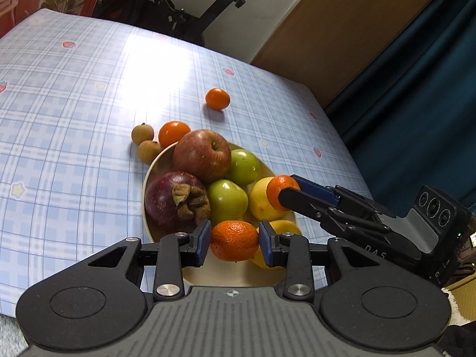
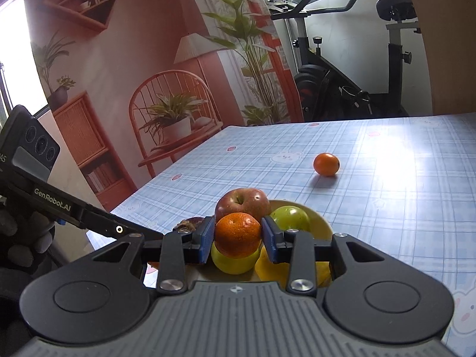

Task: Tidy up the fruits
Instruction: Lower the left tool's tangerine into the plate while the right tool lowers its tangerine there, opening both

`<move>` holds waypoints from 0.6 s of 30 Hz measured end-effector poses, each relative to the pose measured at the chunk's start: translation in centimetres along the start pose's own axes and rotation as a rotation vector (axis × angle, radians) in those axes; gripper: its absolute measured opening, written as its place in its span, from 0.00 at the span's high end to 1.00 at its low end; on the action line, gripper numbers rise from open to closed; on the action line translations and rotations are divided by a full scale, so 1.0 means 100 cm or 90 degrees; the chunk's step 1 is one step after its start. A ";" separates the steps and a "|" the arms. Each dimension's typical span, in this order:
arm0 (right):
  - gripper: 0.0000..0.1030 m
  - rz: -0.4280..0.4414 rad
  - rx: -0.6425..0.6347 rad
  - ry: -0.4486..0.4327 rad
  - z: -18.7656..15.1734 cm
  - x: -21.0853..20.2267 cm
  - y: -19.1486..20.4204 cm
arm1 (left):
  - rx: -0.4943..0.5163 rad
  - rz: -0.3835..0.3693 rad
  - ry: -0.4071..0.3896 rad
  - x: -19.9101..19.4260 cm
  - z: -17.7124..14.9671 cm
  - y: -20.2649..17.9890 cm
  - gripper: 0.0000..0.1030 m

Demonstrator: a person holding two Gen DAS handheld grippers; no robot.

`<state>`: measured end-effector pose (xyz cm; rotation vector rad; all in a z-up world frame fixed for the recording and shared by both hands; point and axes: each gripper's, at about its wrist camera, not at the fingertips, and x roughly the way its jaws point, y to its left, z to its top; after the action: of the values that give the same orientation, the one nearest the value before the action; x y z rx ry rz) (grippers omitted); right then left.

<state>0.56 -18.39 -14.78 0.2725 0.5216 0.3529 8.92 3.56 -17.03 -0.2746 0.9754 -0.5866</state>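
Checked tablecloth (image 1: 74,95), both claws angled down over bowl (image 1: 148,175), each clamping a mandarin.

Black left gripper (image 1: 234,241) w/ blue-padded fingers (image 1: 201,242), silver screws, maybe gloved hand (image 2: 20,238).

- Bowl (image 1: 148,178): cream, on the checked cloth, heaped with fruit.
- Apple (image 1: 202,154): red, stem dimple up, at the bowl's far side.
- Mangosteen (image 1: 166,199): dark purple, dry calyx facing sideways.
- Two green fruits (image 1: 227,199) and a lemon (image 1: 258,202) in the bowl's middle.
- Held mandarins (image 1: 235,240): one clamped in each gripper above the bowl.
- Far mandarin (image 1: 217,98): alone on the cloth.
- Near mandarin (image 1: 173,133) and two longans (image 1: 143,133): just beyond the rim.
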 end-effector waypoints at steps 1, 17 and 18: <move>0.63 0.001 -0.001 0.001 0.000 0.001 0.000 | 0.000 0.001 0.002 0.001 0.000 0.000 0.64; 0.63 0.006 -0.004 0.008 -0.009 0.006 -0.001 | -0.023 0.019 0.018 0.007 -0.001 0.009 0.65; 0.63 0.007 -0.003 0.008 -0.009 0.006 -0.001 | -0.023 0.020 0.015 0.008 -0.001 0.008 0.65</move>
<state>0.62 -18.05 -15.85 0.2694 0.5312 0.3667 9.42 3.79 -18.02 -0.2836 1.0121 -0.5446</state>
